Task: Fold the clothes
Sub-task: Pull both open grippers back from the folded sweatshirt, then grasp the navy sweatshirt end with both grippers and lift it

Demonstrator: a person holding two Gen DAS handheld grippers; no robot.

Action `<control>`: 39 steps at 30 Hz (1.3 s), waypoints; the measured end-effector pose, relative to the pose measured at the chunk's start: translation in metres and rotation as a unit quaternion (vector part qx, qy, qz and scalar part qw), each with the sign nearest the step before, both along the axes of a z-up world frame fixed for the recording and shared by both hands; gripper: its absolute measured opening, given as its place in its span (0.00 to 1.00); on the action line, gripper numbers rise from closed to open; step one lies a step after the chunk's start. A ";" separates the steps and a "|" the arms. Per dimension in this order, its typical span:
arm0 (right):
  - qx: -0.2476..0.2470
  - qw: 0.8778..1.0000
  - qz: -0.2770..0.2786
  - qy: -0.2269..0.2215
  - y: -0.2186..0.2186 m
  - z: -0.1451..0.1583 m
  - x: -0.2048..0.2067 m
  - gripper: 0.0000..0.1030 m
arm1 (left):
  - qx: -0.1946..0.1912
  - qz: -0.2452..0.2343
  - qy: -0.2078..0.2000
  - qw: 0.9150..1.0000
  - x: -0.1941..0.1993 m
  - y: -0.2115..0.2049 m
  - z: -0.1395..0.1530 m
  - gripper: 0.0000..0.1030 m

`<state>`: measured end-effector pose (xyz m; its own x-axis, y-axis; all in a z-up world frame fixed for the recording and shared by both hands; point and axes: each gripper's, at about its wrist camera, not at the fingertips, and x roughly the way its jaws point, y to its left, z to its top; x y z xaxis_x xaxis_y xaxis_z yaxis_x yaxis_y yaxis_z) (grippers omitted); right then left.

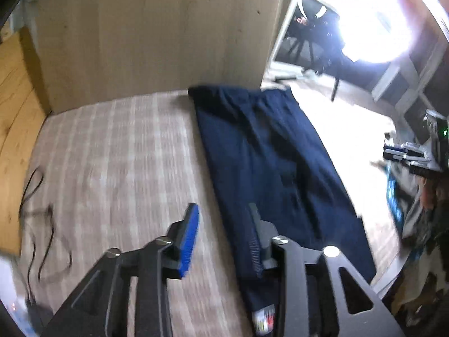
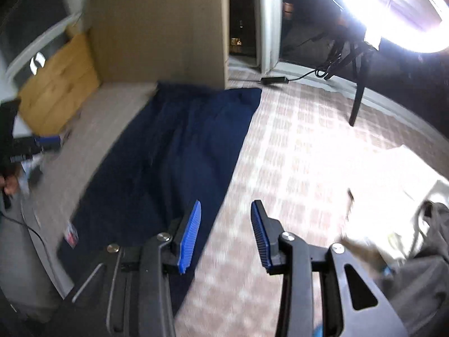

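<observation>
2 claws, left claw [image 1: 221, 238] and right claw [image 2: 226, 236], hang apart and empty, so we should next grip the navy garment's [image 2: 174, 151] 6 o'clock corners evenly.

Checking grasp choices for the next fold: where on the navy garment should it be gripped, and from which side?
Probably the two near corners of the navy garment, one per gripper. It lies flat as a long strip running away from both cameras, so its near end is closest. The left gripper and the right gripper are both open above it; come down from above and pinch the edge, then carry it toward the far end.
</observation>
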<state>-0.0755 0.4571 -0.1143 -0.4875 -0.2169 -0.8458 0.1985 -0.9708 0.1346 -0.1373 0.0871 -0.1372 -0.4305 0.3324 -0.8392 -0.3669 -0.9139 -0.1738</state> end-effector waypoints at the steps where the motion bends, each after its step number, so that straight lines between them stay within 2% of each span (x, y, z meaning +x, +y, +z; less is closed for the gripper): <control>1: -0.006 1.000 -0.004 -0.004 -0.001 -0.004 -0.017 0.37 | 0.003 0.001 0.001 1.000 -0.019 0.004 -0.002 0.34; 4: 0.030 0.999 -0.022 0.003 -0.019 -0.027 -0.069 0.37 | 0.006 -0.003 -0.001 1.000 -0.077 0.020 -0.018 0.35; 8: 0.028 0.998 -0.048 -0.026 -0.019 -0.061 -0.145 0.37 | -0.006 -0.013 -0.013 1.000 -0.152 0.046 -0.059 0.35; 12: 0.026 0.997 -0.069 -0.027 -0.015 -0.079 -0.185 0.37 | -0.025 -0.010 -0.023 0.999 -0.197 0.055 -0.095 0.35; 15: -0.002 0.996 -0.078 -0.035 -0.008 -0.086 -0.204 0.38 | -0.020 -0.011 -0.024 0.999 -0.217 0.058 -0.106 0.35; 20: 0.014 0.996 -0.077 -0.043 -0.012 -0.103 -0.234 0.39 | -0.003 -0.028 -0.027 0.999 -0.229 0.068 -0.110 0.35; 25: -0.004 0.996 -0.080 -0.046 -0.013 -0.111 -0.258 0.40 | -0.002 -0.033 -0.028 0.999 -0.231 0.076 -0.113 0.35; 26: -0.005 0.996 -0.080 -0.044 -0.013 -0.112 -0.261 0.40 | -0.004 -0.035 -0.027 0.999 -0.230 0.078 -0.113 0.33; 28: -0.002 0.996 -0.076 -0.037 -0.018 -0.112 -0.265 0.40 | -0.010 -0.043 -0.018 0.999 -0.227 0.083 -0.114 0.22; 29: 0.002 0.997 -0.074 -0.035 -0.020 -0.112 -0.265 0.35 | -0.006 -0.045 -0.015 0.999 -0.226 0.085 -0.115 0.10; 30: -0.001 0.997 -0.068 -0.036 -0.022 -0.112 -0.265 0.27 | 0.001 -0.045 -0.014 0.999 -0.225 0.086 -0.116 0.07; 31: -0.006 0.997 -0.064 -0.037 -0.024 -0.112 -0.265 0.11 | 0.007 -0.043 -0.012 0.999 -0.224 0.086 -0.117 0.06; 32: -0.009 0.997 -0.064 -0.037 -0.025 -0.110 -0.264 0.07 | 0.012 -0.040 -0.010 0.999 -0.223 0.086 -0.117 0.05; 35: -0.018 0.998 -0.068 -0.009 -0.025 -0.090 -0.249 0.06 | 0.017 -0.038 0.020 0.999 -0.209 0.084 -0.103 0.04; 39: -0.035 0.998 -0.057 0.022 -0.026 -0.047 -0.217 0.05 | 0.040 -0.052 0.053 0.996 -0.176 0.074 -0.062 0.04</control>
